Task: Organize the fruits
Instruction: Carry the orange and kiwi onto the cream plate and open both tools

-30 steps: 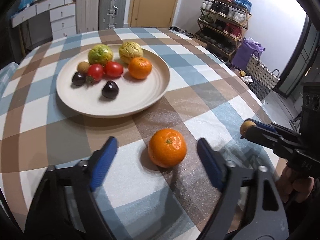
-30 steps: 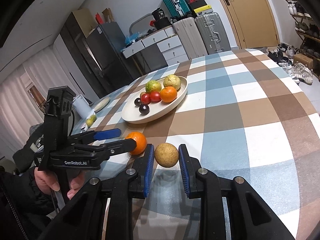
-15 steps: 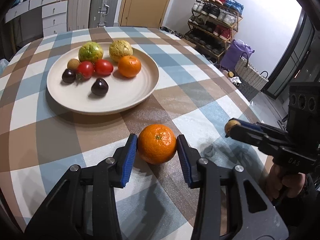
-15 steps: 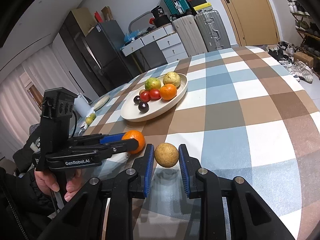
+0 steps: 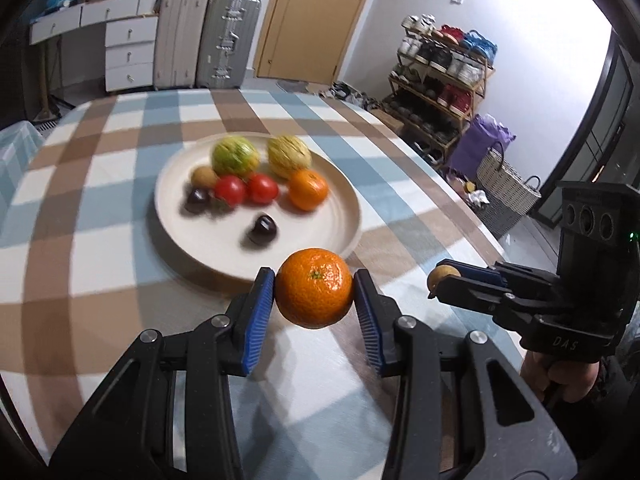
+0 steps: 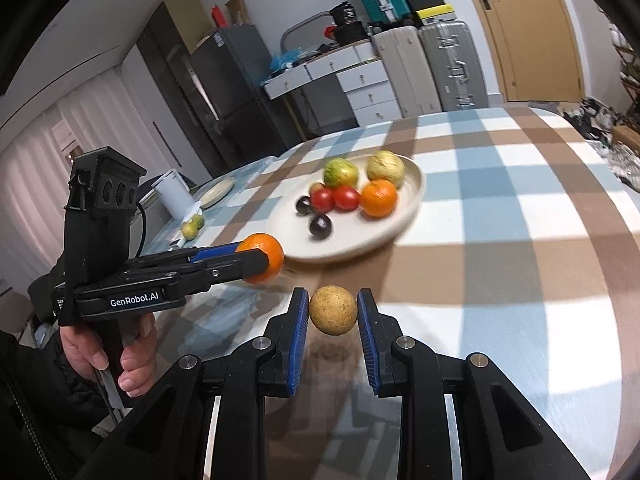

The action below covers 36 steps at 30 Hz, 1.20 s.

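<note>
— Nearest the plate's front rim, what's held?

— The left gripper [image 5: 314, 294] is clamped on an orange [image 5: 314, 293], both blue pads pressed to its sides, the fruit lifted clear of the checked tablecloth [image 5: 100, 184] just short of the plate [image 5: 192, 260]. Beside it, further from the plate, the right gripper [image 6: 333, 310] pinches a small brown fruit [image 6: 333, 309], likewise raised, with its shadow on the cloth below.

— Room to move around the plate?

— The near half of the plate is bare save one dark plum [image 5: 262, 229]. The cloth to the right of the plate lies open as far as the table's curved edge [image 6: 600, 148]. From the right wrist view, the left gripper and orange sit just off the plate's near-left rim.

— And further back on the plate?

— A second orange [image 5: 308, 189], two red tomatoes [image 5: 246, 189], another dark plum [image 5: 197, 197], a small brown fruit at the left, and two yellow-green fruits [image 5: 260, 155] at the far side, clustered and touching. Beyond the plate, off the table, stand suitcases [image 5: 204, 40], drawers and a shoe rack [image 5: 440, 92].

— Anything hard to read?

— The plate and its fruit are smeared by motion blur in both views. The left gripper's finger covers part of the orange from the right wrist view, and the right gripper's finger hides most of the brown fruit from the left wrist view.
</note>
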Motion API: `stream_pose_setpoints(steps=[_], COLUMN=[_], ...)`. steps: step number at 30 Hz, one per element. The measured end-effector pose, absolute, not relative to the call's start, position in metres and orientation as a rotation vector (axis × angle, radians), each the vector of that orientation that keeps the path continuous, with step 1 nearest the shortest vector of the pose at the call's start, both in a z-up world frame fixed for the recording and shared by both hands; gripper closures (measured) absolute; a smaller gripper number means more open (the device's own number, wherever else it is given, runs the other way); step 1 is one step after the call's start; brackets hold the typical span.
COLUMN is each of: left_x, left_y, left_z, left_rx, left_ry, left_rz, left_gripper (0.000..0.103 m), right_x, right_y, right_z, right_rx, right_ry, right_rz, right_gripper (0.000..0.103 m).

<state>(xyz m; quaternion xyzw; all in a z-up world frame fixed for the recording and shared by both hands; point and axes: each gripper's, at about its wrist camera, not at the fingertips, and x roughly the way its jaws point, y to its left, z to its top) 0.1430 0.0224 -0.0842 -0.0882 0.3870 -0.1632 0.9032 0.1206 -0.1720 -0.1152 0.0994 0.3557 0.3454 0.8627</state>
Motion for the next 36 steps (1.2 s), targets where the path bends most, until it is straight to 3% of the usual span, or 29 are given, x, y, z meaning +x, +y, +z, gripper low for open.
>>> stream_pose_setpoints(steps=[14, 36], left_x=[0.198, 0.25], left_y=[0.076, 0.088], left_z=[-0.071, -0.115], left_rx=[-0.242, -0.315], left_ry=[0.793, 0.881], left_rz=[-0.299, -0.35], left_gripper=[0.065, 0.065], right_x=[0.182, 0.255], right_y=[-0.098, -0.066], right_z=[-0.096, -0.119], right_rx=[0.114, 0.102], right_ry=[0.746, 0.811], right_rz=[0.792, 0.784], right_gripper=[0.077, 0.077])
